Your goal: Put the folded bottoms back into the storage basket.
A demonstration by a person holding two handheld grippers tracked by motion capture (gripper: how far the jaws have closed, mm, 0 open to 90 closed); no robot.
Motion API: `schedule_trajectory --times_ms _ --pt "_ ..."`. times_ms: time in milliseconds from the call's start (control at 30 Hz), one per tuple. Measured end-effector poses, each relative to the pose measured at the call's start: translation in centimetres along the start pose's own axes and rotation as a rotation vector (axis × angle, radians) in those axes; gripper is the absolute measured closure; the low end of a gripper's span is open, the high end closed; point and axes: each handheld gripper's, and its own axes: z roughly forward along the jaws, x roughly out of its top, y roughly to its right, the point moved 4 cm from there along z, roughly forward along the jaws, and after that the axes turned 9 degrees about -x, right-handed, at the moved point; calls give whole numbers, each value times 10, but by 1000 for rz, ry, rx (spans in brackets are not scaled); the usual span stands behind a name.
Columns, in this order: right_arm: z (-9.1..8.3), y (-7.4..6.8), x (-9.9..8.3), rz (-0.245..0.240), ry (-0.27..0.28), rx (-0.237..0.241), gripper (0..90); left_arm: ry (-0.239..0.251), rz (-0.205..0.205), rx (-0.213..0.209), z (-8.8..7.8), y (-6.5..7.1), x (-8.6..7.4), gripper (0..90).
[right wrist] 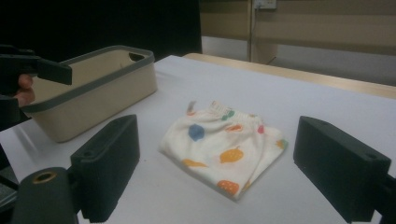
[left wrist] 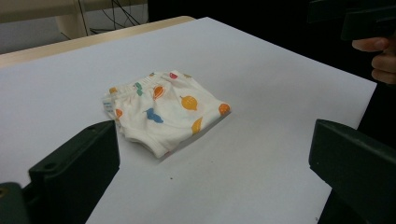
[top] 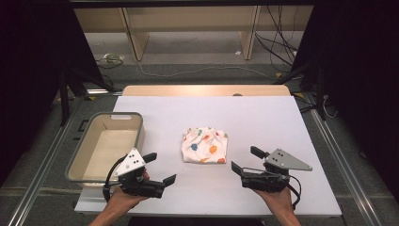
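Folded cloth (top: 205, 145), white with coloured spots, is the thing both grippers are facing, and every place below is given from it. Going by size, the white table sheet (top: 263, 117) is lying under the cloth and spreading out on all sides of it. Next, the beige bin (top: 104, 147) with its grey rim is sitting well apart from the cloth on the person's left, and it is looking empty. The left gripper (top: 160, 168) is hovering near the cloth's left front corner, jaws spread wide and holding nothing. The right gripper (top: 242, 160) is hovering just off the cloth's right front corner, jaws likewise spread wide and holding nothing. The cloth itself is resting flat near the middle of the sheet, its elastic edge (right wrist: 229, 111) lying on the far side.

Judging by this, the step in hand is closing in for a pick-up. Doing it well is probably meaning lowering one jaw until it is sliding along the sheet under the near folded edge, pinching all layers together so the bundle is not unfolding, and lifting clear before swinging toward the bin.
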Motion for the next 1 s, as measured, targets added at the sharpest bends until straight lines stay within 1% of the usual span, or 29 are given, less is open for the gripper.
schedule_trajectory --times_ms 100,233,400,433,500,533,667,800,933,1000 --pt "1 1 0 -2 -2 -6 156 -11 -8 -8 4 1 0 19" --pt "2 1 1 -1 0 -10 157 -22 -21 -4 7 1 0 23" --pt "4 5 1 -6 -5 -25 161 -71 -67 -3 12 -3 -3 29" --pt "4 6 1 -6 -7 -29 161 -77 -72 -5 12 -4 -4 29" --pt "5 8 2 -3 -7 -36 162 -79 -94 -5 14 -6 -3 30" --pt "5 8 2 -3 -7 -36 162 -79 -94 -5 14 -6 -3 31" --pt "7 13 1 17 -16 -44 165 -87 -120 -6 17 -8 -4 35" --pt "9 16 1 19 -24 -53 167 -100 -134 -2 20 -10 -5 41" --pt "14 18 1 24 -28 -55 167 -117 -156 4 24 -13 -6 49" --pt "16 18 0 21 -35 -55 167 -127 -176 7 26 -15 -7 54"
